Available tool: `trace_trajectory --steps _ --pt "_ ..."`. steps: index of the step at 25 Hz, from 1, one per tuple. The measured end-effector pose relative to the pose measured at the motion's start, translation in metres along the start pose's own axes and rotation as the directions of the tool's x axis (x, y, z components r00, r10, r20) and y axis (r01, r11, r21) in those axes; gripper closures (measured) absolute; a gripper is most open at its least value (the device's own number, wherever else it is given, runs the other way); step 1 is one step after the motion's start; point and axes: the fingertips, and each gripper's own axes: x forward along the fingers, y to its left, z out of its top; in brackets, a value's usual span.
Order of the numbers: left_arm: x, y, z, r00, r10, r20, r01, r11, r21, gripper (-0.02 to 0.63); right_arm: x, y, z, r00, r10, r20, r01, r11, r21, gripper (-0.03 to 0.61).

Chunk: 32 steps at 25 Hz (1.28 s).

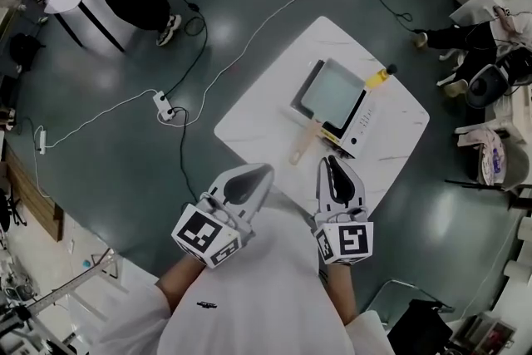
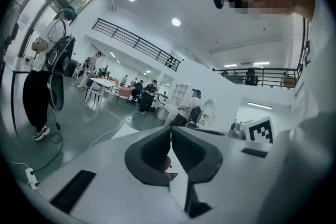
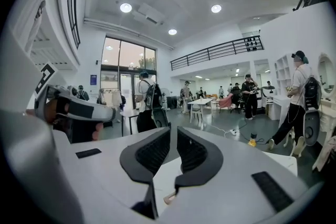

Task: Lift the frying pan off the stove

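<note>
The lift has not begun; this is the approach. The frying pan (image 1: pixel 332 91) sits on the stove (image 1: pixel 359 122) on the white counter (image 1: pixel 258 116), its wooden handle (image 1: pixel 304 143) pointing to 7 o'clock, toward the person. Both tongs hover short of it, near the counter's 6 o'clock edge. The left tongs (image 1: pixel 263 171) are closed on nothing. The right tongs (image 1: pixel 333 161) are just beginning to part, with a slim gap and nothing between the jaws. Next, I judge, the right tongs must widen, reach toward 11 o'clock and clamp the handle.

Bare tabletop (image 1: pixel 253 120) before pan handle (image 1: pixel 303 144); bottle (image 1: pixel 379 77) beyond stove (image 1: pixel 359 125)
</note>
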Motion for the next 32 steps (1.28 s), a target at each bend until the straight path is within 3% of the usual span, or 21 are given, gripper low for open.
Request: trace_trajectory --steps 9,18,26,32 --pt "0.03 0.009 -0.037 0.997 0.06 -0.055 -0.062 0.998 -0.032 0.614 0.009 -0.022 -0.023 0.997 0.074 0.002 -0.074 0.996 0.054 0.563" --pt "0.055 0.017 -0.069 0.982 0.098 -0.16 -0.106 0.993 -0.047 0.612 0.037 -0.041 -0.074 0.985 0.146 -0.087 -0.129 0.975 0.18 0.495" --pt "0.076 0.029 -0.097 0.964 0.141 -0.225 -0.16 0.985 -0.064 0.612 0.066 -0.051 -0.109 0.974 0.205 -0.096 -0.157 0.919 0.362 0.474" --pt "0.09 0.044 -0.125 0.949 0.159 -0.271 -0.19 0.977 -0.093 0.612 0.086 -0.069 -0.151 0.974 0.19 -0.126 -0.1 0.855 0.509 0.454"
